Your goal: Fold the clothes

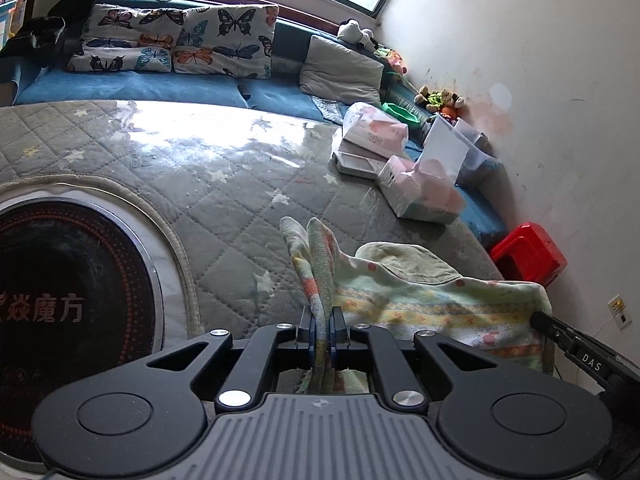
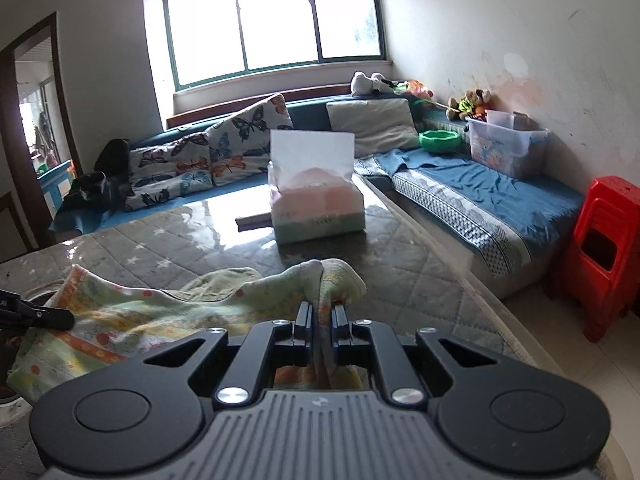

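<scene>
A wide worktop [image 1: 224,184] under a grey quilted, star-printed cover fills the lower part of both views, with a blue sofa [image 2: 500,196] wrapping its far and right sides and a round black hob [image 1: 68,280] set into it on the left. On its near edge lies the cloth [image 1: 420,296], a pale green and yellow printed piece with orange bands, and it is strung between the two claws. Its long axis runs left to right across the front of the worktop, so each claw has one end of the same near edge. The left claw [image 1: 322,328] is closed tight on a bunched corner that stands up between its fingers, and the rest of the cloth trails off to its right. The right claw [image 2: 322,320] is likewise clamped on a gathered corner, with the cloth spreading away to its left. Each claw's tip shows at the edge of the other's view, well apart, and the cloth sags between them. Neither is nearer; both already have hold. I judge the fold will turn on carrying this held edge forward, away from the person, over the part lying on the worktop. A pink tissue pack [image 2: 318,204] sits further back, near enough to watch.
</scene>
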### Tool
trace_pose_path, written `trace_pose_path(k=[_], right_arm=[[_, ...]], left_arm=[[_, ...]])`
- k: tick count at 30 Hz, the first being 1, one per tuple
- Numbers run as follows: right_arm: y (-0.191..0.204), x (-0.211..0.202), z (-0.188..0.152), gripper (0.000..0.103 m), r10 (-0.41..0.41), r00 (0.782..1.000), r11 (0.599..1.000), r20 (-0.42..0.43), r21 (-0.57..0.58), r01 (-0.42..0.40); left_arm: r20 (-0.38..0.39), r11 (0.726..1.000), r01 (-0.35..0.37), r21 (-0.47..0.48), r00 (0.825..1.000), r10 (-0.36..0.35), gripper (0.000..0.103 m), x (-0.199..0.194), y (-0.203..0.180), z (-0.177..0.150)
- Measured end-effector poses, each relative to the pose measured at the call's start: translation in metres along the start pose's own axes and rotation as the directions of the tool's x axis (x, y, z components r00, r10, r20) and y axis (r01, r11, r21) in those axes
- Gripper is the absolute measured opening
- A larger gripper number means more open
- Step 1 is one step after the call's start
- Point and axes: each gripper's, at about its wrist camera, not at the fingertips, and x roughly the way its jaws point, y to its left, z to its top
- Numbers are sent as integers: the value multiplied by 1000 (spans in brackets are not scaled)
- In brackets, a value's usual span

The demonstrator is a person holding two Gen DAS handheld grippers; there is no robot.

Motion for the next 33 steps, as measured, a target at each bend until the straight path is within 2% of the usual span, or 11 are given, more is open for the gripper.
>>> trace_pose_path(k=[15,22,25,28,30,31,33], right_arm=[[-7,24,-8,11,-41,997,999,-66,17,42],[-10,27,-10,14,-72,994,997,-76,17,73],[-7,25,-9,16,-58,996,998,-72,5,58],[3,23,-8,22,-23,997,1000,-73,-3,23],[12,23,-7,35,4,997,1000,-77,-15,-5],[18,23,-8,36,17,997,999,-79,-26,-19],[30,25,-9,36,47,995,997,-90,-49,-52]], left_arm=[[-22,998,-61,31,998,61,8,9,1,-6],[-31,995,-89,40,995,90,13,13,2,-7],[-35,994,-101,44,994,102,13,14,3,-8],[-32,992,-114,46,993,115,17,14,2,-8],[-26,991,-124,50,992,125,22,12,1,-8],[-23,990,-129,52,991,131,29,12,1,-7],[-12,989,-136,59,990,137,32,9,1,-7]])
